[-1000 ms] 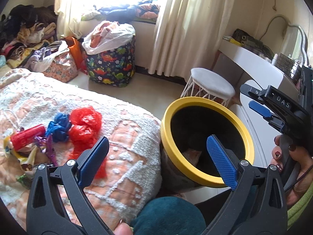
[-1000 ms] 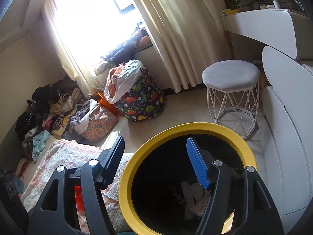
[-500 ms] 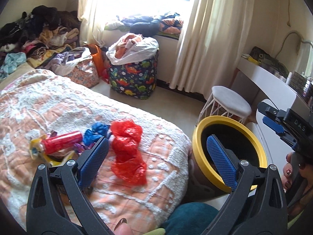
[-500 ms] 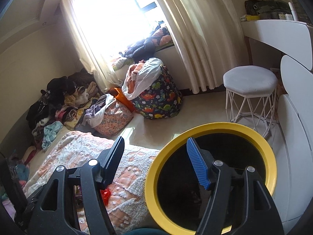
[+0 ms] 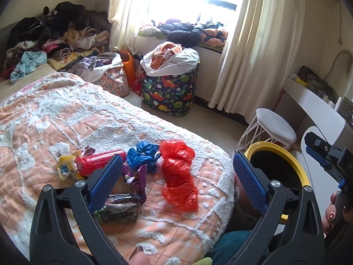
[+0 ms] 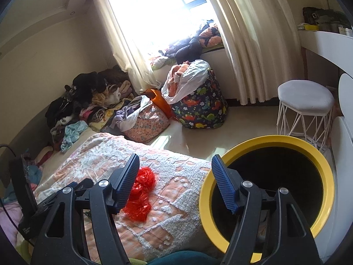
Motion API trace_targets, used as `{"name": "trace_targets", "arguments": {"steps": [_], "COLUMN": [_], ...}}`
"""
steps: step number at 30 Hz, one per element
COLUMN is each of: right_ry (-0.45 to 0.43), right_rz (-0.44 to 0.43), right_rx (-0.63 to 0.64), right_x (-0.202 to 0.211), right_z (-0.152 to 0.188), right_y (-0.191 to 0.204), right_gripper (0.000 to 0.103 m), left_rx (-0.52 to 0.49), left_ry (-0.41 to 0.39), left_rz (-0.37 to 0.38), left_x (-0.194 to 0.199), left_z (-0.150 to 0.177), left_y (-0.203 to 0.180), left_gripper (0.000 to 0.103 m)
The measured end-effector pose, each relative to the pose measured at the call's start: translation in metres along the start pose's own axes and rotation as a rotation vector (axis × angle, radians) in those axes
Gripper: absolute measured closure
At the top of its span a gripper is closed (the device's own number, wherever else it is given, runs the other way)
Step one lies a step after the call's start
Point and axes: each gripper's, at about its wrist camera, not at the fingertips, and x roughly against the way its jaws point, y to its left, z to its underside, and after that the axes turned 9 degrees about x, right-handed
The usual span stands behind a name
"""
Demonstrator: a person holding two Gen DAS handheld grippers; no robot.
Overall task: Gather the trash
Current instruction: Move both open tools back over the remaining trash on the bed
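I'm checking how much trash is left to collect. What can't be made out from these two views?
- Bin contents: the yellow-rimmed bin is black inside in both views.
- Wrapper pile: in the left wrist view, partly behind the left hand-held gripper finger; labels unreadable.
- Red plastic bag: in the right wrist view, partly hidden by the right hand-held gripper; other trash hidden.

The left gripper's near finger (image 5: 103,182) hides part of the wrappers (image 5: 123,201); the bin's (image 6: 326,176) inside is too dark.

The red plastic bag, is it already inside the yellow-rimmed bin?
No, the red plastic bag lies on the bed blanket, beside the yellow-rimmed bin.
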Motion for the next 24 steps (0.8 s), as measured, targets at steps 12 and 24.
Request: {"name": "trace_targets", "arguments": {"steps": [12, 24], "right_ry": [0.056, 0.138], "right_rz": [-0.065, -0.1], "right_rx": [0.084, 0.147], "right_x": [-0.011, -0.027], "right_z": [0.012, 0.03], "right_y": [0.044, 0.068], "right_gripper": [0.037, 0.036], "left_rx": [0.051, 0.135], "left_ry": [0.003, 0.023], "left_rz": [-0.043, -0.087], "left_x": [0.004, 0.007], "left_z": [-0.003, -0.001], "left_y": [0.029, 0.073], "left_gripper": [0.011, 0.011]}}
